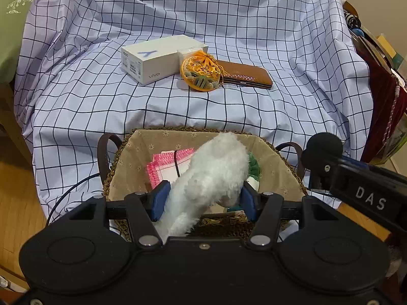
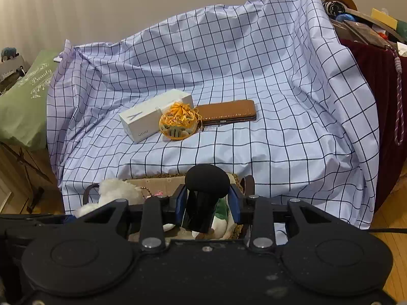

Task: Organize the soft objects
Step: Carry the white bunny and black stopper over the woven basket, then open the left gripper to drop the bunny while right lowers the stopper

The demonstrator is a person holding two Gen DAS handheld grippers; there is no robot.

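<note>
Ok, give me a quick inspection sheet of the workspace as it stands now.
Surface: checked sheet draped over furniture, wrinkled.
Job's things: white plush toy over the lined basket; pink-edged cloth inside.
Clutter: white phone box, orange pouch, brown wallet on the sheet.
Grippers: left gripper shut on the plush toy; right gripper shut on a black foam-tipped handle.
Cables: black cable beside the basket.
Surroundings: green cushion, dark red cloth.

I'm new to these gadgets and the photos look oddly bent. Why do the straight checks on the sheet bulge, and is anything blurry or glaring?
Left wrist view: the fisheye lens bows the checked sheet outward, with dark rounded corners; the white box is sharp, lighting soft, no glare. Right wrist view: same curving; the black foam-tipped object close to the lens looks oversized.
</note>
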